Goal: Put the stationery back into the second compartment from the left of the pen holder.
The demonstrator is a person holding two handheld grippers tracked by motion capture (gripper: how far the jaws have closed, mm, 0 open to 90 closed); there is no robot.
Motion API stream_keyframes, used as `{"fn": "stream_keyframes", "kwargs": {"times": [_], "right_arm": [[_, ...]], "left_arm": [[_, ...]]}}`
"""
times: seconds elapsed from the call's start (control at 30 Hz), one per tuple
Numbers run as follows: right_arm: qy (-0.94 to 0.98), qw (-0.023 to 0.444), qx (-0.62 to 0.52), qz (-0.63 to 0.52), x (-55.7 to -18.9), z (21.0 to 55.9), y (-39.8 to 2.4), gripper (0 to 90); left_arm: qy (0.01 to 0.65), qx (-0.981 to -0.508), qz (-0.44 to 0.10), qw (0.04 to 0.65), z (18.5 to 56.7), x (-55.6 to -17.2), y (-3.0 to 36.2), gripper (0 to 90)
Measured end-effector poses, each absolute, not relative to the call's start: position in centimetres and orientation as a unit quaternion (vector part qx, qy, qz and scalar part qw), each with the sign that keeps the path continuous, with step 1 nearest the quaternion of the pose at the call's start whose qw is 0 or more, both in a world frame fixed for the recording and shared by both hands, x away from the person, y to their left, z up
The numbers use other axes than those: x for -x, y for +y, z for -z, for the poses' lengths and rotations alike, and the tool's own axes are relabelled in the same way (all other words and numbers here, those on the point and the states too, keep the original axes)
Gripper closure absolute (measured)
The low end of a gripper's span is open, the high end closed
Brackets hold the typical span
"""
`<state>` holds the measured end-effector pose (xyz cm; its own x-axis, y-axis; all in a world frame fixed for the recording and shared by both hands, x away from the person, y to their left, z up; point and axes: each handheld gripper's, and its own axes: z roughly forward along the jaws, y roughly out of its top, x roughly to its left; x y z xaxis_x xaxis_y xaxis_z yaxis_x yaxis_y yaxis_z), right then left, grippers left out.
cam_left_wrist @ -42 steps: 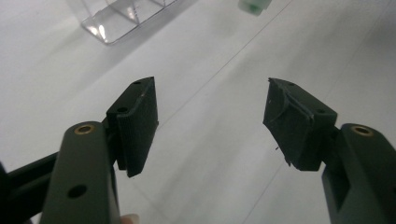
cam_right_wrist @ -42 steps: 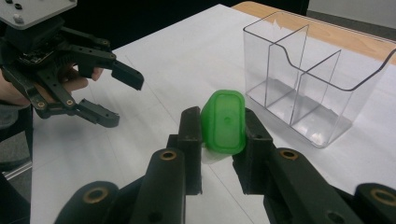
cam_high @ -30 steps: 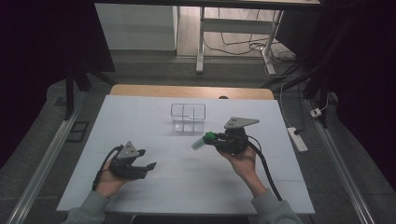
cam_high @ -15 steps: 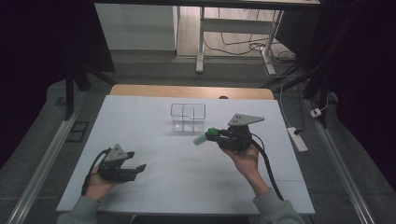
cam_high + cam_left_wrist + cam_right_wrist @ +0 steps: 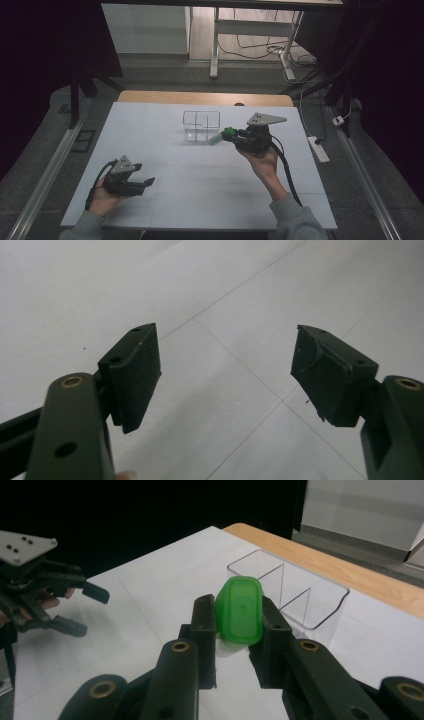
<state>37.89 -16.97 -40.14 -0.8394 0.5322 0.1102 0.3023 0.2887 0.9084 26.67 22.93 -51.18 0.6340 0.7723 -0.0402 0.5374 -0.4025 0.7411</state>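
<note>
Clamped on a small green-capped bottle (image 5: pixel 239 611), the right gripper (image 5: pixel 238 630) has both pads pressed against the green cap; the right gripper view shows the cap end-on, while the pale body behind it is mostly hidden between the jaws. From the high view the same bottle (image 5: pixel 221 136) sticks out sideways ahead of the right gripper (image 5: pixel 239 139), held above the white table (image 5: pixel 210 185), its pale end nearest the clear divided bin (image 5: pixel 201 125) and just short of its wall. The right gripper view shows that bin (image 5: pixel 295 592) lying beyond the bottle, with its inner partitions plain to see; whether anything lies in it I cannot make out.

Off to the near left of the table, well apart from the bottle, the left gripper (image 5: pixel 145 183) has its jaws spread wide, and they have just been opening. The left gripper view shows nothing between its pads (image 5: pixel 136 375) but bare table, and one pad is visibly chipped and ragged. No lettering can be read on the cap.
</note>
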Motion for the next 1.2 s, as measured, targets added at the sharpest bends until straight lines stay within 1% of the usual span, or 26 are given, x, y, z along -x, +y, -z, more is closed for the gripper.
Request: {"fn": "stream_keyframes", "kwargs": {"times": [0.2,0.47,0.73,0.93,1.2], "right_arm": [[0.794,0.118,-0.265,-0.534,-39.2,38.9,-16.2,74.0],[0.791,0.123,-0.282,-0.529,-42.0,38.5,-15.0,73.9],[0.789,0.133,-0.288,-0.526,-43.6,37.9,-13.5,73.9],[0.79,0.137,-0.301,-0.517,-45.1,38.4,-12.5,73.9],[0.792,0.135,-0.318,-0.503,-46.7,40.2,-11.9,73.7]], "left_arm": [[0.402,-0.82,-0.158,0.375,51.2,-26.6,23.3,27.8],[0.397,-0.824,-0.157,0.373,51.3,-26.7,23.1,27.5],[0.398,-0.822,-0.158,0.375,51.1,-26.7,23.2,27.4],[0.397,-0.823,-0.156,0.374,51.2,-26.7,23.1,27.2],[0.398,-0.823,-0.154,0.374,51.3,-26.8,23.2,27.2]]}}
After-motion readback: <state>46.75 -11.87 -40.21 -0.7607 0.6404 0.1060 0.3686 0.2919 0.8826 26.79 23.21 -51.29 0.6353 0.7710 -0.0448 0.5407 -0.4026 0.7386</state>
